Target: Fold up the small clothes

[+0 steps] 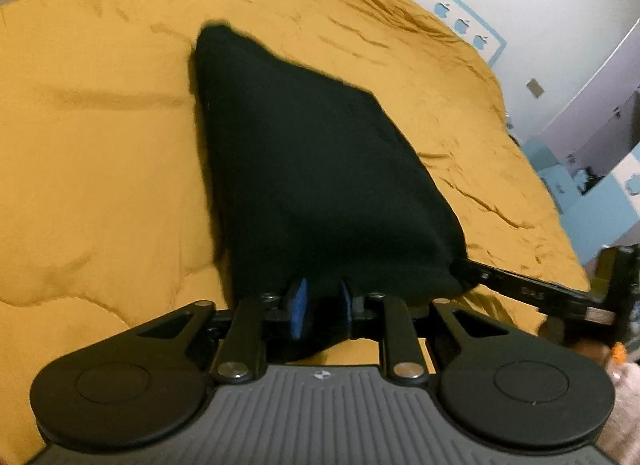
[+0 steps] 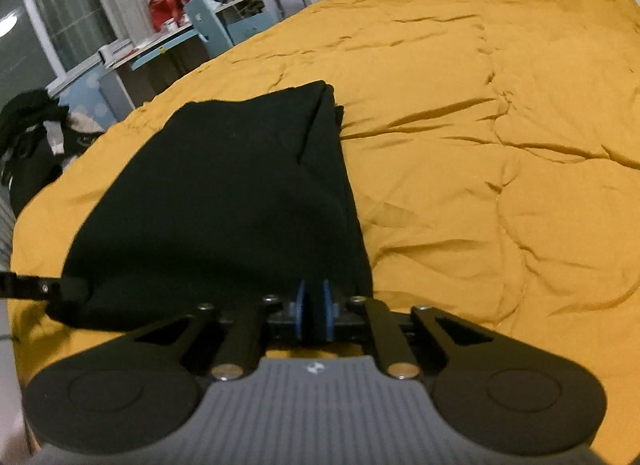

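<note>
Each claw, left point(image 1: 320, 307) and right point(image 2: 314, 315), pinched a near corner of the soft, light black garment point(image 1: 304, 153), which drooped limply onto the mustard quilt point(image 1: 100, 153).

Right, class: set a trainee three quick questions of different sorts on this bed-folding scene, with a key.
1. True or false: both grippers pinch the near edge of the black garment.
2. What colour is the quilt under it? A blue, B mustard yellow, C white.
3. In the right wrist view, on which side does the left gripper come in?

Key:
1. True; the right gripper grips its corner too.
2. B.
3. From the left edge.
</note>
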